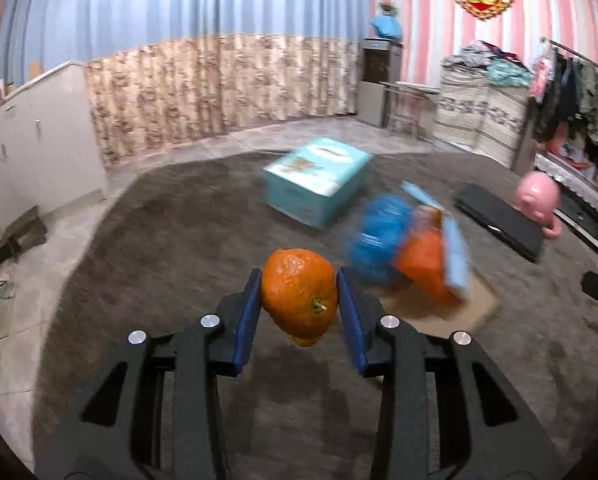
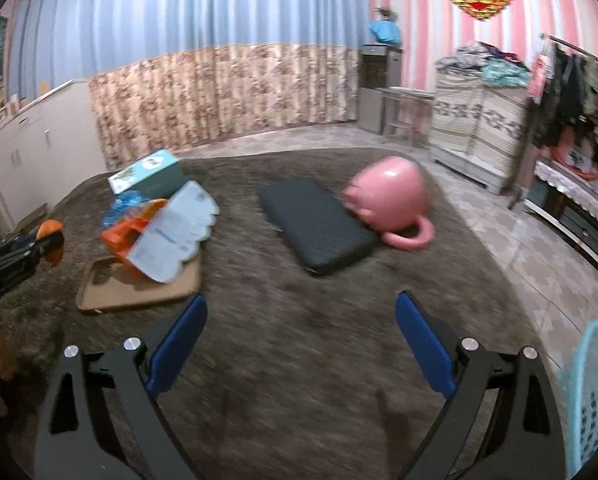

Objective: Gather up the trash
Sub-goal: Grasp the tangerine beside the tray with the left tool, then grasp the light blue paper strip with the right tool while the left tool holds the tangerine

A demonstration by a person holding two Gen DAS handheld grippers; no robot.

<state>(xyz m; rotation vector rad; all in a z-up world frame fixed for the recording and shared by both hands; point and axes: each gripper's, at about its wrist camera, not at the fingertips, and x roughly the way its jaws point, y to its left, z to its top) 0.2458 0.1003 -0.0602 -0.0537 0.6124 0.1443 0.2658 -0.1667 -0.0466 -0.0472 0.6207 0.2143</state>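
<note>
Jaws pressed in on either side of a wrinkled orange tangerine with a green stem stub, the left gripper holds the fruit clear above the brown shaggy rug; the right gripper hangs over bare rug, jaws spread wide and holding nothing. The step in hand appears to be carrying the picked-up tangerine to a bin, most likely the pale blue perforated plastic basket at the right gripper's far right edge. More litter lies beyond: a crumpled blue plastic wrapper touching an orange and light-blue torn carton atop a tan phone case. The next move calls for swinging the fruit rightward over the basket rim before loosening the grip.
</note>
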